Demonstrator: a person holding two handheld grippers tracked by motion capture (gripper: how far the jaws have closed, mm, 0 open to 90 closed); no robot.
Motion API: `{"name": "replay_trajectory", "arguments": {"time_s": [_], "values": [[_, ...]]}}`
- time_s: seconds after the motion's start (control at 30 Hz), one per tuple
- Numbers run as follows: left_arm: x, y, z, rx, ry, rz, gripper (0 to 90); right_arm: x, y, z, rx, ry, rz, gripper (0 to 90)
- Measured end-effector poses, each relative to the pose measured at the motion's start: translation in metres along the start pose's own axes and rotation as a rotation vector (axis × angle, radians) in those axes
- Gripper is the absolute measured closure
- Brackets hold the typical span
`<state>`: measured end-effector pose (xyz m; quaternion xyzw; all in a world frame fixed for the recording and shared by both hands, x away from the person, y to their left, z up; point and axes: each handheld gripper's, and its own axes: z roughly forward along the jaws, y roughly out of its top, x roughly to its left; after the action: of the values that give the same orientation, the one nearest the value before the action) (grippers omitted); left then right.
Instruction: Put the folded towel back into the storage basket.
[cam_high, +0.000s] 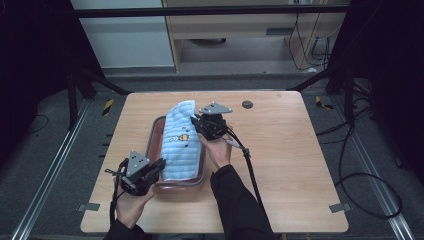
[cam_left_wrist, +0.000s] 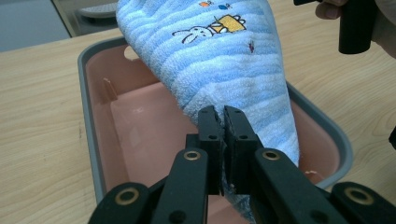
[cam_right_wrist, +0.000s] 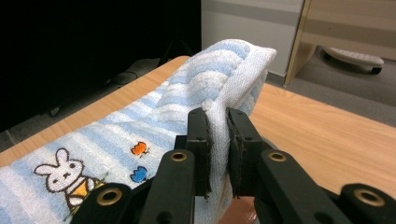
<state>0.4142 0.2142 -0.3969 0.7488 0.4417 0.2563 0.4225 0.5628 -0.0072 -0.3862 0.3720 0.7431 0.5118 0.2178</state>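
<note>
A light blue striped towel (cam_high: 181, 142) with a small rabbit picture hangs stretched over a pink tub (cam_high: 155, 136) with a grey rim in the middle of the table. My left gripper (cam_high: 159, 166) is shut on the towel's near edge (cam_left_wrist: 243, 107), low over the tub's near end. My right gripper (cam_high: 196, 123) is shut on the towel's far edge (cam_right_wrist: 219, 102), held higher above the tub's far right side. In the left gripper view the tub's pink inside (cam_left_wrist: 140, 126) is bare under the towel. The rabbit picture (cam_right_wrist: 63, 179) is in the right gripper view at the lower left.
A wooden table (cam_high: 280, 150) carries the tub; a small dark round mark (cam_high: 247, 104) lies near its far edge. Cables (cam_high: 360, 185) lie on the floor at the right. Black frame legs (cam_high: 80, 80) stand beyond the table's far corners.
</note>
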Motion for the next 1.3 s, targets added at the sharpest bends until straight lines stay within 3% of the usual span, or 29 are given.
{"name": "replay_trajectory", "arguments": {"time_s": [0.53, 0.97, 1.07, 1.3], "values": [[0.009, -0.016, 0.020, 0.061, 0.019, -0.015, 85.8, -0.002, -0.021, 0.024, 0.048, -0.005, 0.011, 80.3], [0.012, -0.021, 0.028, 0.127, 0.047, -0.028, 82.1, 0.000, -0.034, 0.040, 0.156, -0.015, -0.011, 76.1], [0.013, -0.022, 0.029, 0.128, 0.051, -0.029, 74.0, 0.000, -0.036, 0.041, 0.175, -0.016, -0.012, 71.9], [0.016, -0.018, 0.022, 0.079, 0.053, -0.056, 66.4, -0.006, -0.031, 0.028, 0.125, -0.028, -0.017, 60.1]]}}
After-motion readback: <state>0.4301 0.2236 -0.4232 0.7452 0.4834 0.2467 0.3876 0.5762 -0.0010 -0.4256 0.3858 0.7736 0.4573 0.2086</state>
